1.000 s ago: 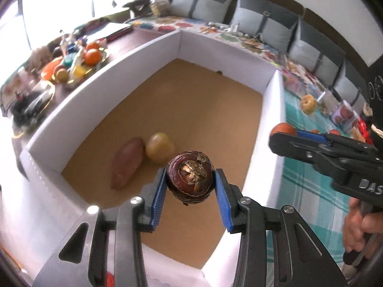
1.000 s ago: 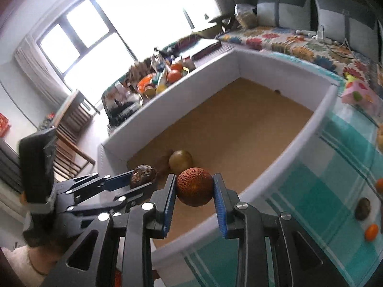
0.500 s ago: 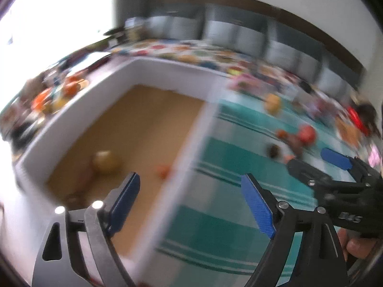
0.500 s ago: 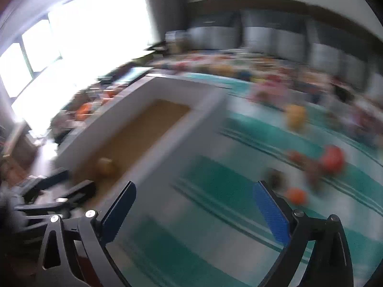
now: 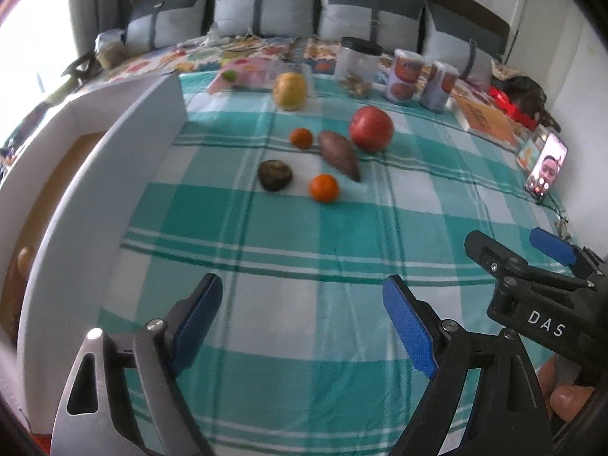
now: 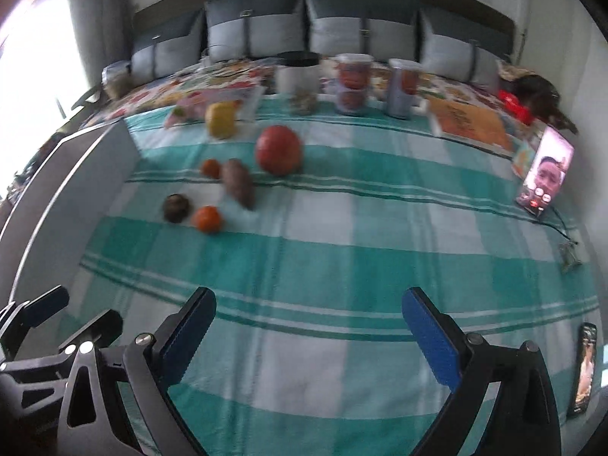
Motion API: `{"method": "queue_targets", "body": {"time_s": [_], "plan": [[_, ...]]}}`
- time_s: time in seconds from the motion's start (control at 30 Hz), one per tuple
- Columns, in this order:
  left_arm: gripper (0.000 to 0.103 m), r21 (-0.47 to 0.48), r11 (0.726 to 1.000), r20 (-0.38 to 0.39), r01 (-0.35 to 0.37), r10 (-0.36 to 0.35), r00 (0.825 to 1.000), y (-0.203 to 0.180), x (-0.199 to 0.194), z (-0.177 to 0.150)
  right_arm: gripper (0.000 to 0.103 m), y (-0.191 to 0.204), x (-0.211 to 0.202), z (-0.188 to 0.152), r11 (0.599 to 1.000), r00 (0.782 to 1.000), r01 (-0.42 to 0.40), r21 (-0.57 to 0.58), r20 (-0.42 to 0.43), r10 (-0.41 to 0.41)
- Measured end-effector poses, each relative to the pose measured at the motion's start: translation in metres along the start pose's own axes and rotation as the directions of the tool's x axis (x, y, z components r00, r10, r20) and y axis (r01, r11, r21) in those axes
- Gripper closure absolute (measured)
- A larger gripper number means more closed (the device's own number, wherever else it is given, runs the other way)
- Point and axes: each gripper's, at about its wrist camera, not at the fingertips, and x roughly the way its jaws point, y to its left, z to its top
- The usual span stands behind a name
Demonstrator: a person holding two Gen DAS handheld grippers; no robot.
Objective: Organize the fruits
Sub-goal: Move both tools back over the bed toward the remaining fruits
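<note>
Fruit location: two oranges (image 5: 323,187), a dark round fruit (image 5: 275,175), a sweet potato (image 5: 339,155), a red apple (image 5: 371,128) and a yellow fruit (image 5: 290,90) are lying on the checked cloth (image 5: 304,235), beside the white box (image 5: 114,174).
Handling: the oranges are likely light, firm and prone to rolling; grip across the middle.
Left gripper (image 5: 302,326): standing wide apart, empty, pointing down at the cloth.
Right gripper (image 6: 309,332): standing wide apart, empty, alongside.

Bed (image 5: 342,228), spread with a teal-and-white checked cloth (image 5: 235,205).

Lying on the cloth, near the middle: one large red fruit (image 5: 371,128); one sweet potato (image 5: 339,150) just beside it; two small oranges (image 5: 323,187) (image 5: 301,138); one dark brown round fruit (image 5: 275,175); one yellow fruit (image 5: 290,90) farther back.

Left edge: white-walled box (image 5: 114,174).

Far side: three printed canisters (image 5: 403,76); orange book (image 5: 484,119).

Right side: propped phone (image 5: 546,167) with its screen lit; second phone (image 6: 585,368), lying flat.
</note>
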Motion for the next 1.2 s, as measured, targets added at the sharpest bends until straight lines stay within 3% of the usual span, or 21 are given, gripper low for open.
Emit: {"method": "queue_targets", "body": {"time_s": [0.23, 1.2], "plan": [[0.015, -0.022, 1.000, -0.005, -0.009, 0.009, 1.000, -0.002, 0.007, 0.002, 0.001, -0.018, 0.004, -0.002, 0.999, 0.999, 0.040, 0.027, 0.017, -0.040], [0.015, -0.022, 0.999, -0.021, -0.034, 0.034, 0.999, 0.004, 0.018, 0.002, 0.001, -0.014, 0.013, -0.006, 0.999, 0.999, 0.041, 0.025, 0.000, -0.041]]}}
